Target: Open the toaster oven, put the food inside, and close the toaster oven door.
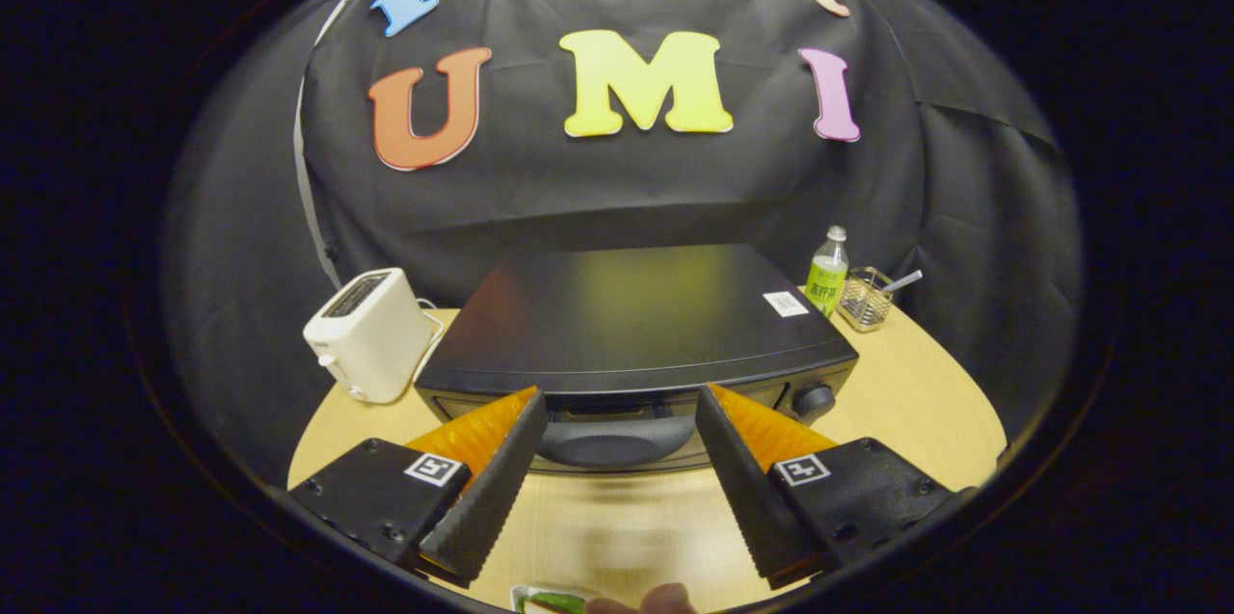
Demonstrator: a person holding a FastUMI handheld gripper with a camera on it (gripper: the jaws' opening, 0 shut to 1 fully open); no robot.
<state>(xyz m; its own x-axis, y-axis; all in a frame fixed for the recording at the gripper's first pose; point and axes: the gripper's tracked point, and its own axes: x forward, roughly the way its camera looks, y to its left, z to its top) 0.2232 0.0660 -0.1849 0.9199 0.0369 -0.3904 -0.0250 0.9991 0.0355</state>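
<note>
Centred on the wooden table (897, 392), the black toaster oven (636, 334) sits with its door shut, handle (617, 440) facing the gripper (617, 407). Fingers stand spread apart, gripping nothing, tips flanking the handle (contact cannot be judged). Left of the oven stands a white toaster (369, 334); right of it, near the back corner, a green-labelled bottle (827, 275) and wire basket (865, 299). Nearest the camera, a plate of food (549, 600) lies beside a fingertip.
</note>
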